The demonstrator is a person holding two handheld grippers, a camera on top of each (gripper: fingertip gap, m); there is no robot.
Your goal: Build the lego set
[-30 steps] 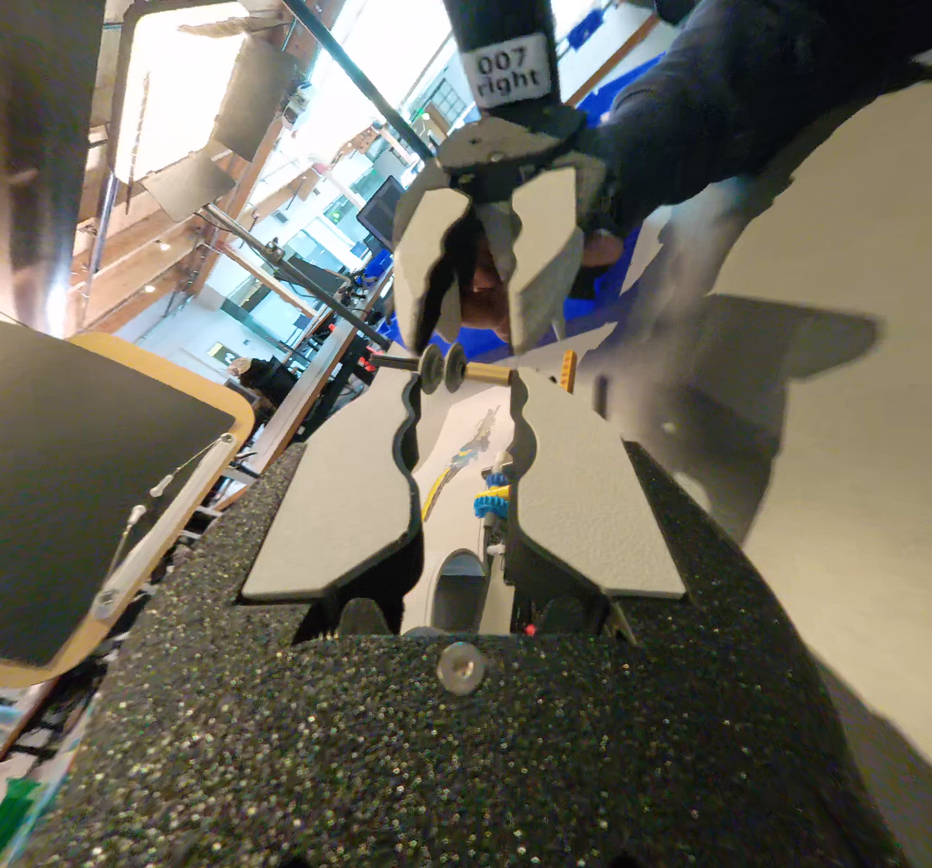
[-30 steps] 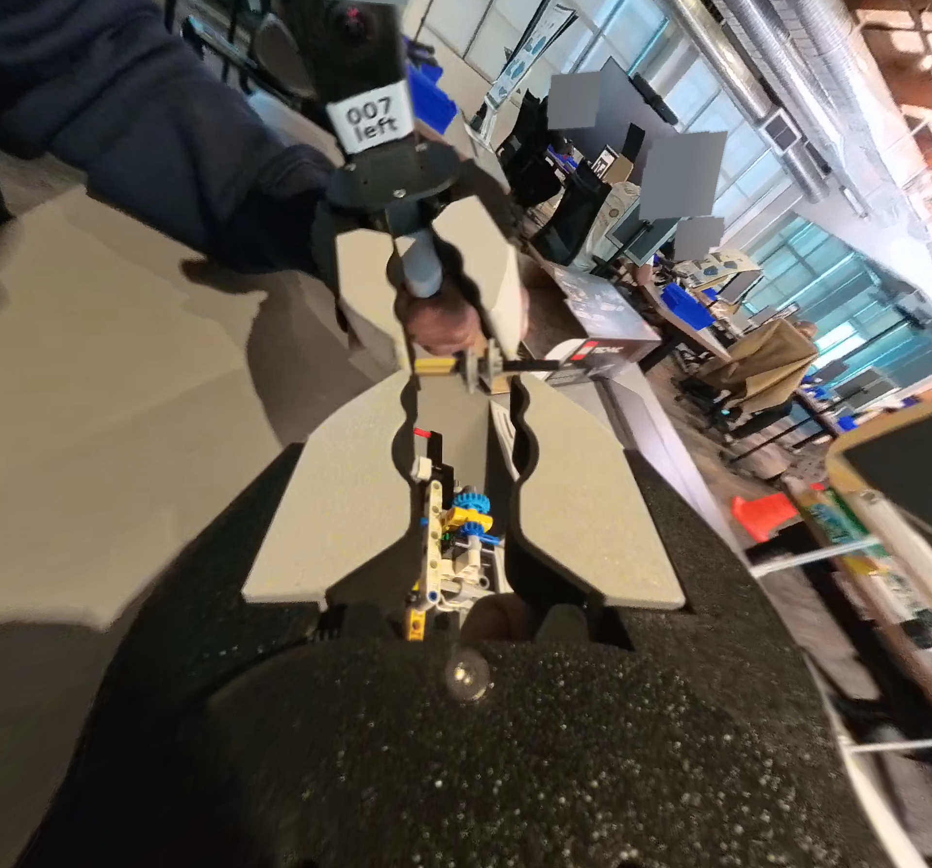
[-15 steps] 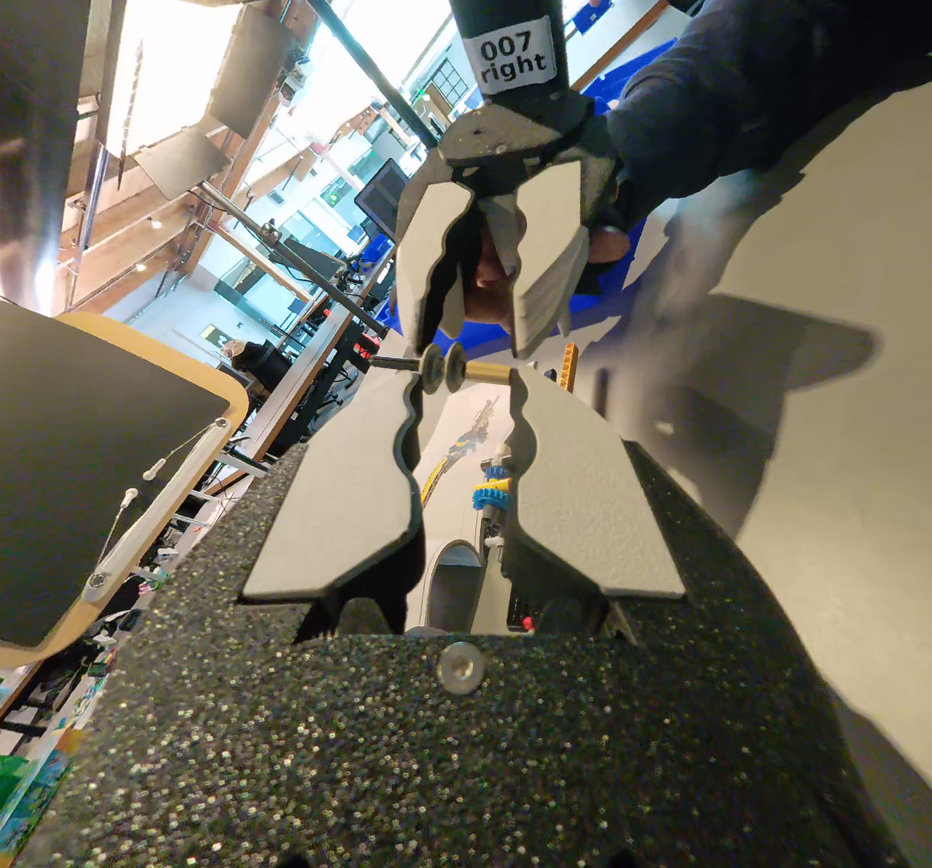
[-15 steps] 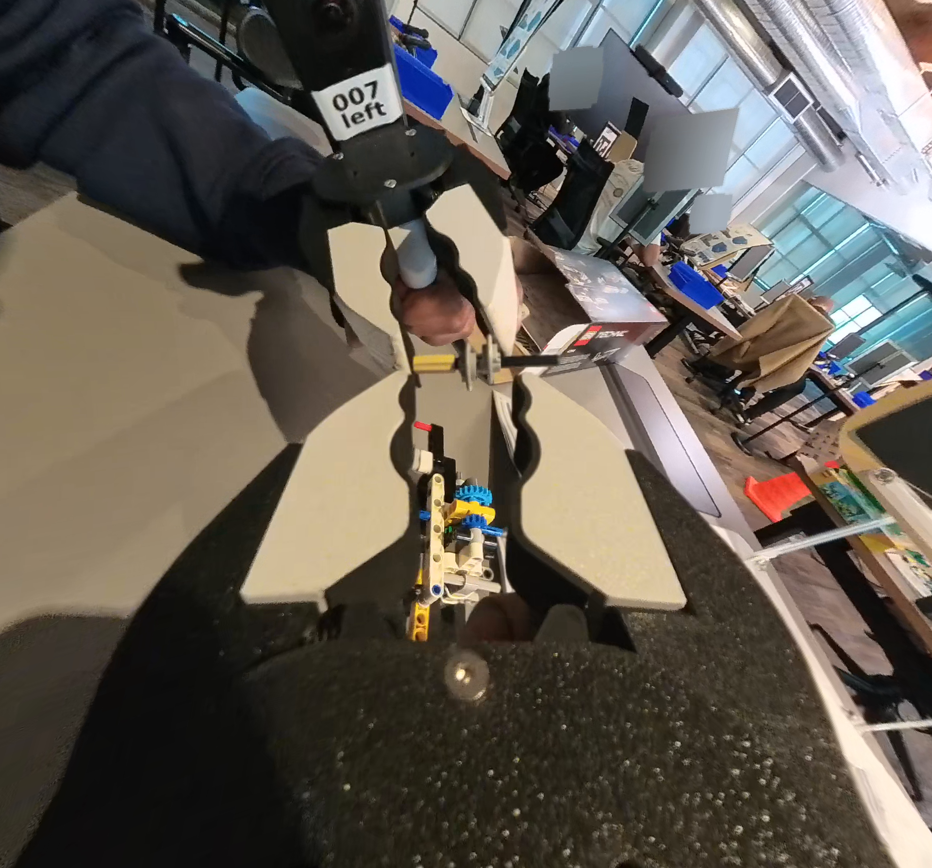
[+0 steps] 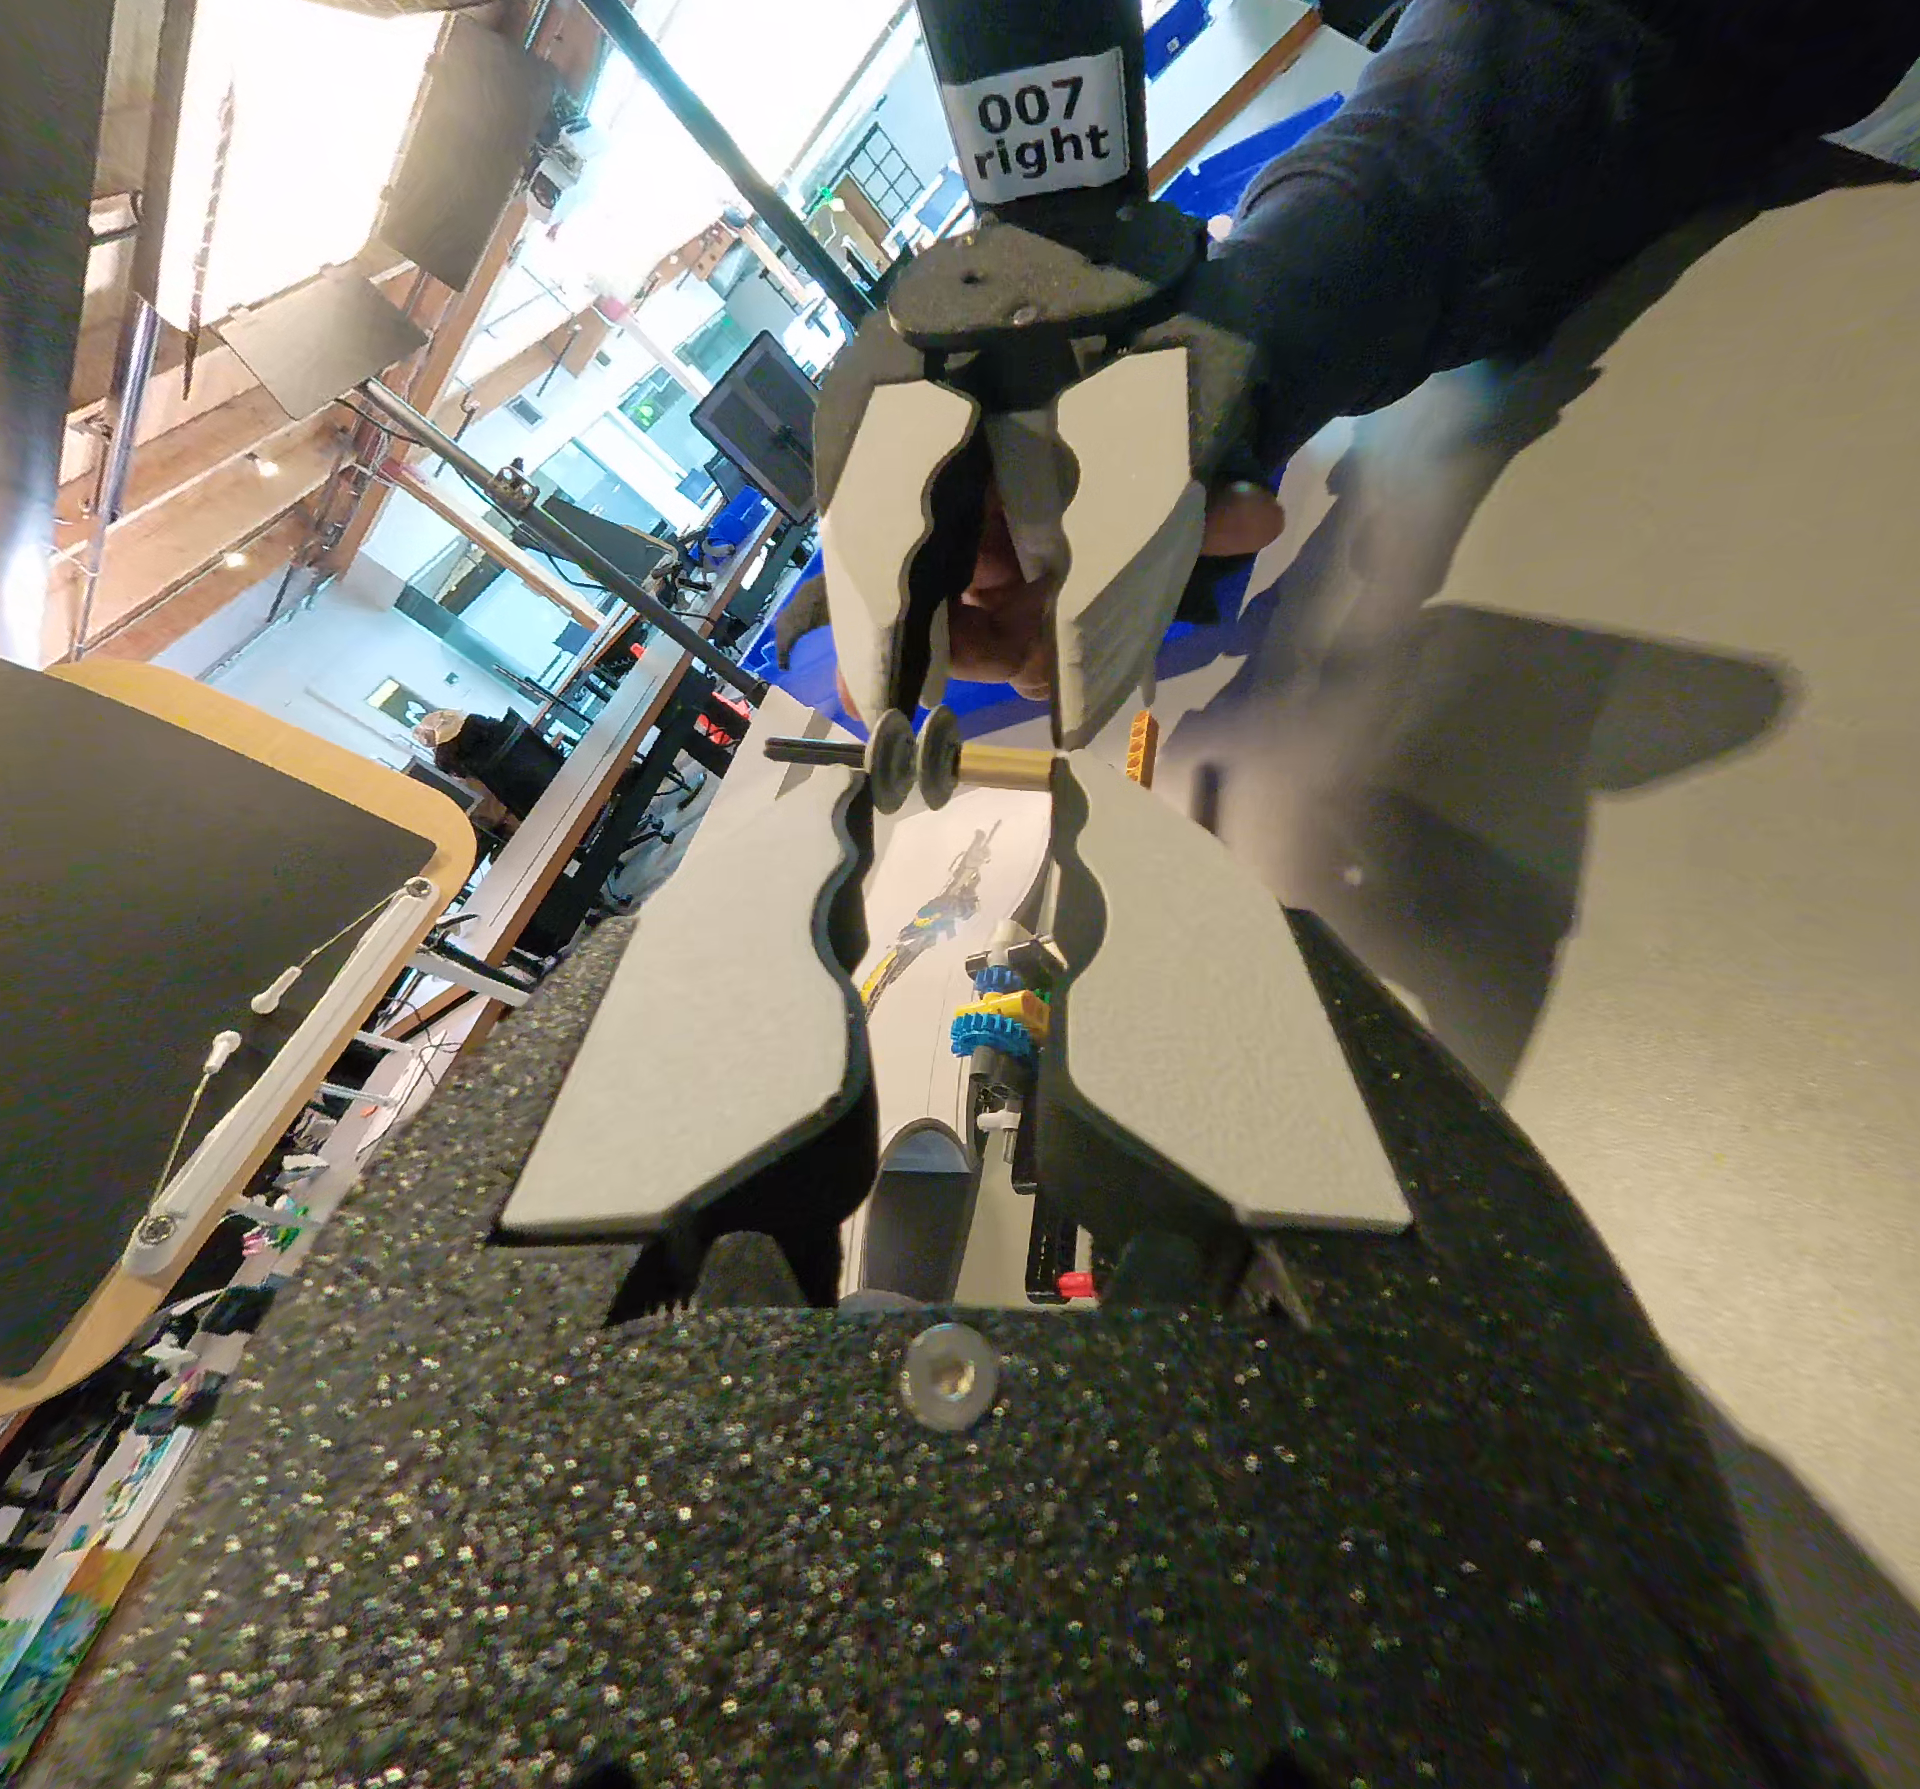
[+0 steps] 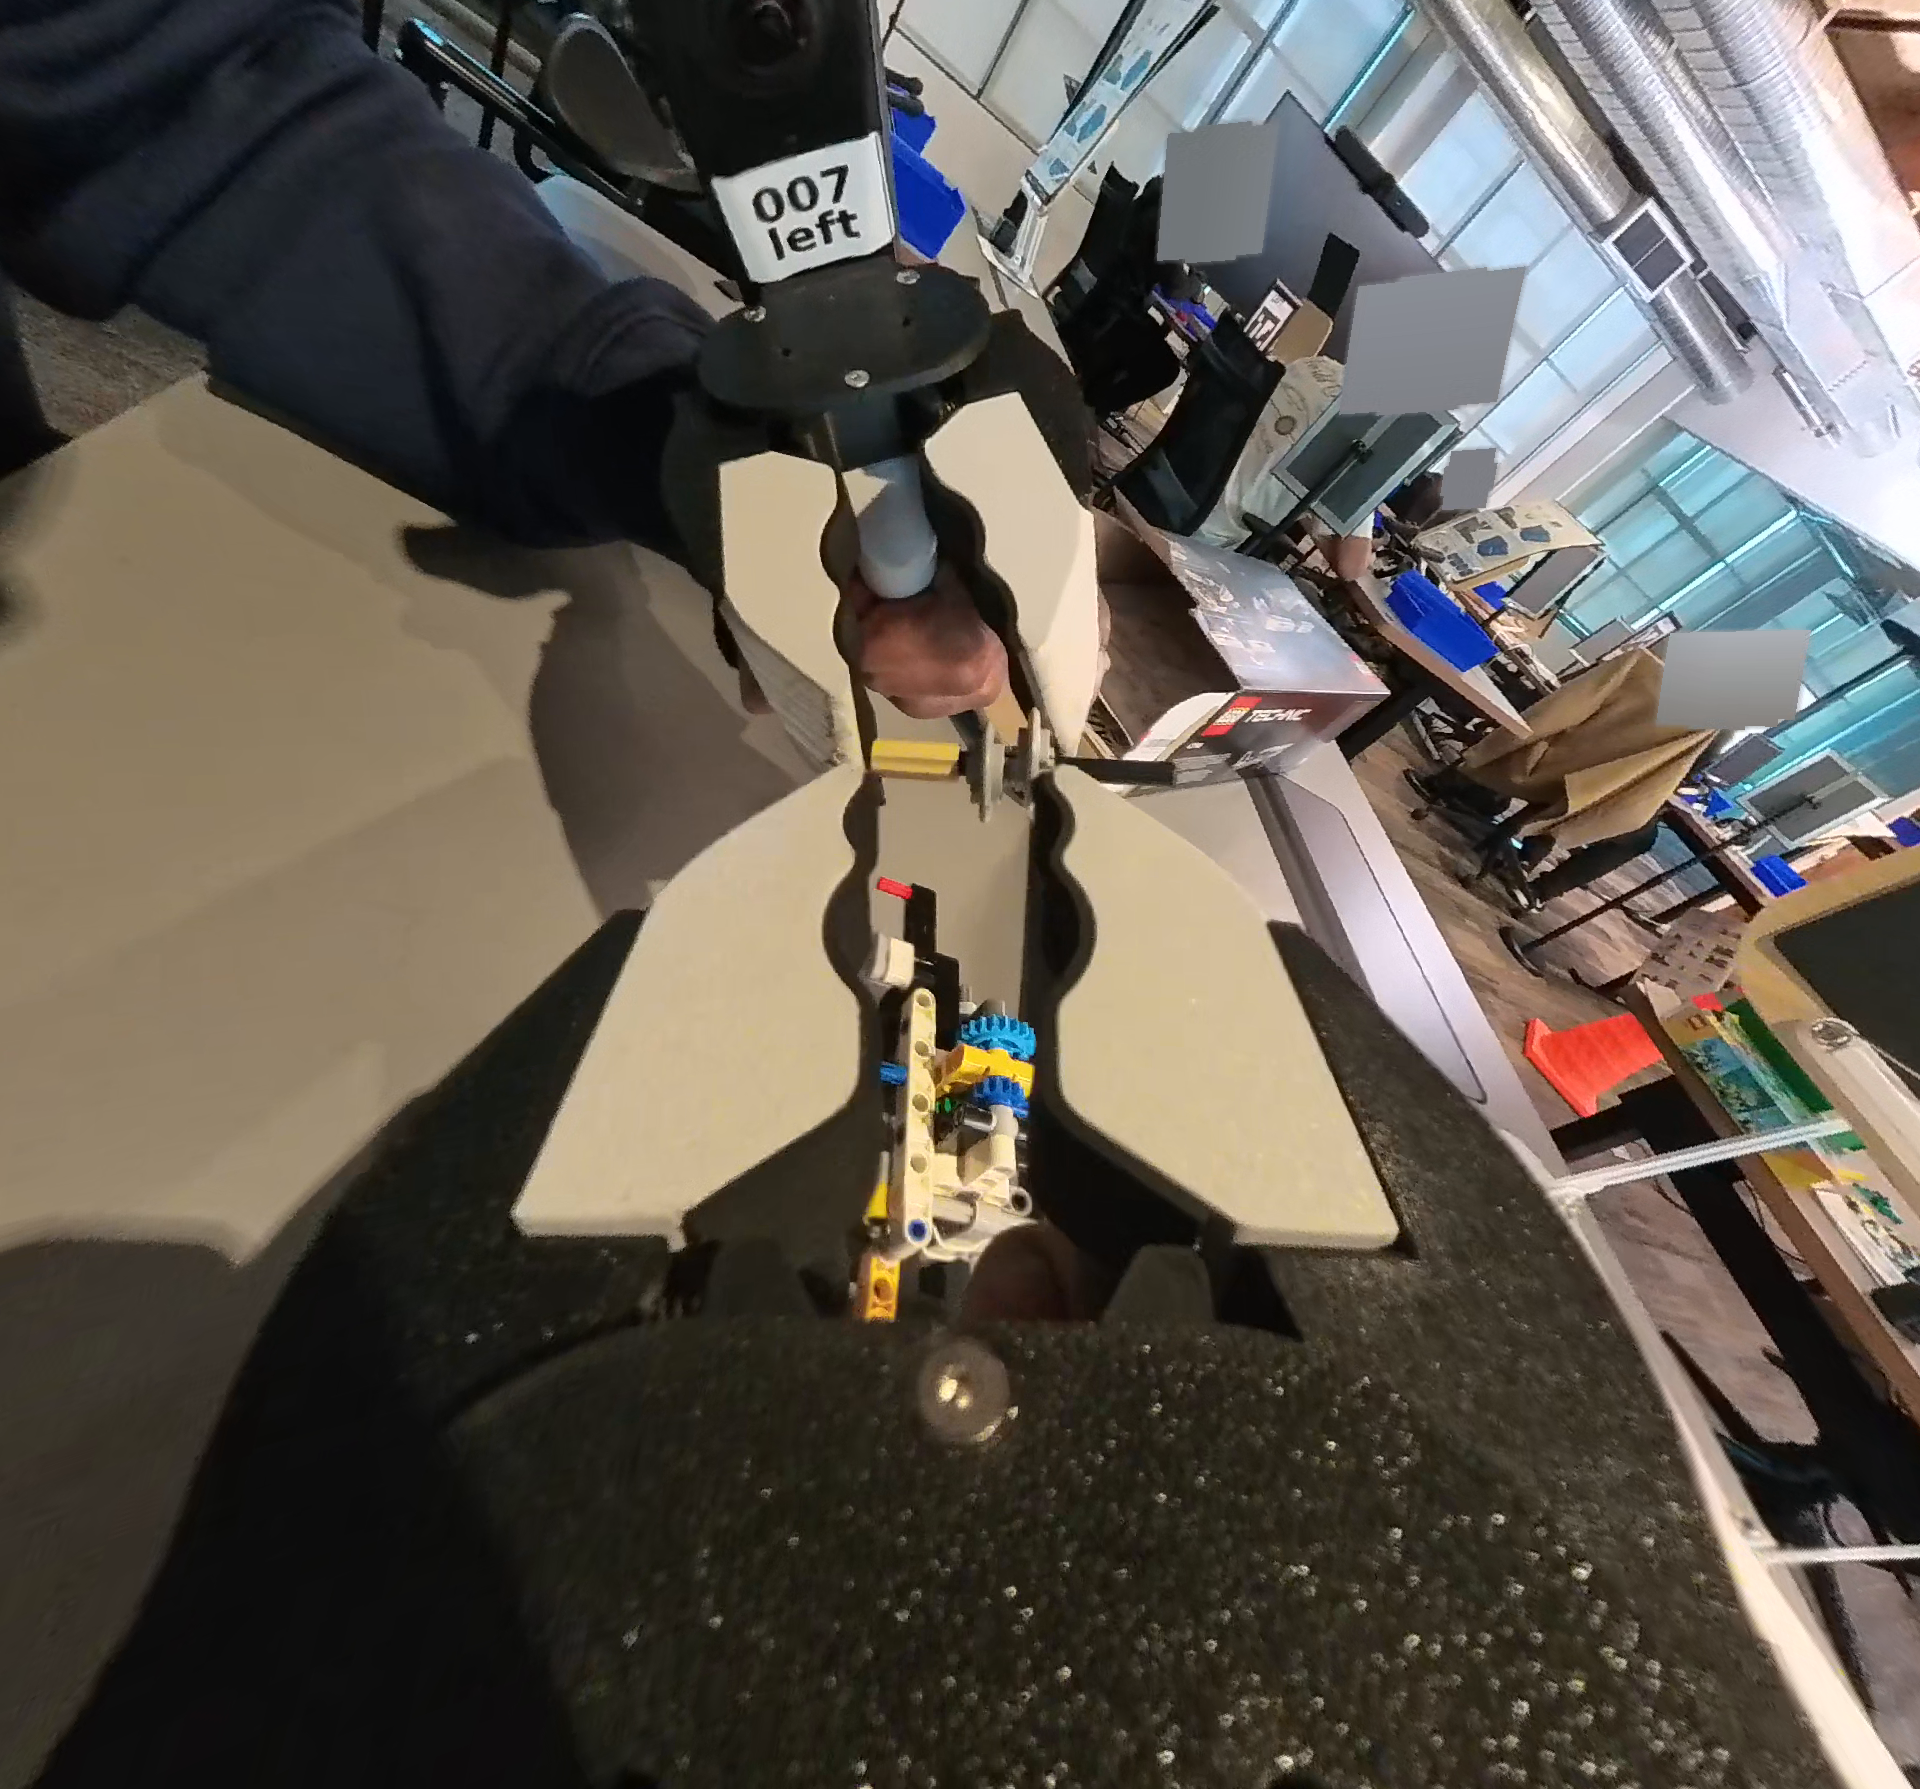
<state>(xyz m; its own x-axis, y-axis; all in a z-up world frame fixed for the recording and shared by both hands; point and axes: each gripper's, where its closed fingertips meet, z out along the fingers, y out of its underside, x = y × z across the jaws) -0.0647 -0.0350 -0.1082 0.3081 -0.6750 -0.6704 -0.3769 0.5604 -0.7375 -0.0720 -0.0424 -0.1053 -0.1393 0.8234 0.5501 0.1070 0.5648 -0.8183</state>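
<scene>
A small axle piece [image 5: 935, 757] has a black axle, two dark grey discs and a tan sleeve. It hangs in the air between both grippers, which meet tip to tip. My left gripper [image 5: 956, 778] is closed on it from below in the left wrist view, and the right gripper [image 5: 977, 721] comes down from above. In the right wrist view my right gripper [image 6: 951, 789] closes on the same piece [image 6: 997, 768], opposite the left gripper [image 6: 951, 752]. The black axle sticks out past one side. A partial lego build [image 6: 961, 1085] with blue gears lies on the table below, also showing in the left wrist view [image 5: 997, 1012].
The grey table [image 6: 260, 804] spreads under both arms. A lego box [image 6: 1257, 700] stands at its far edge. A printed sheet [image 5: 935, 908] and an orange beam [image 5: 1141, 747] lie on the table. A black board with a wooden rim [image 5: 156, 960] is at the side. Only a small space, under 4 cm, lies between the two pairs of fingers.
Both grippers stay tip to tip on the axle piece. The pair has tilted and shifted a little, and the hold looks the same.
</scene>
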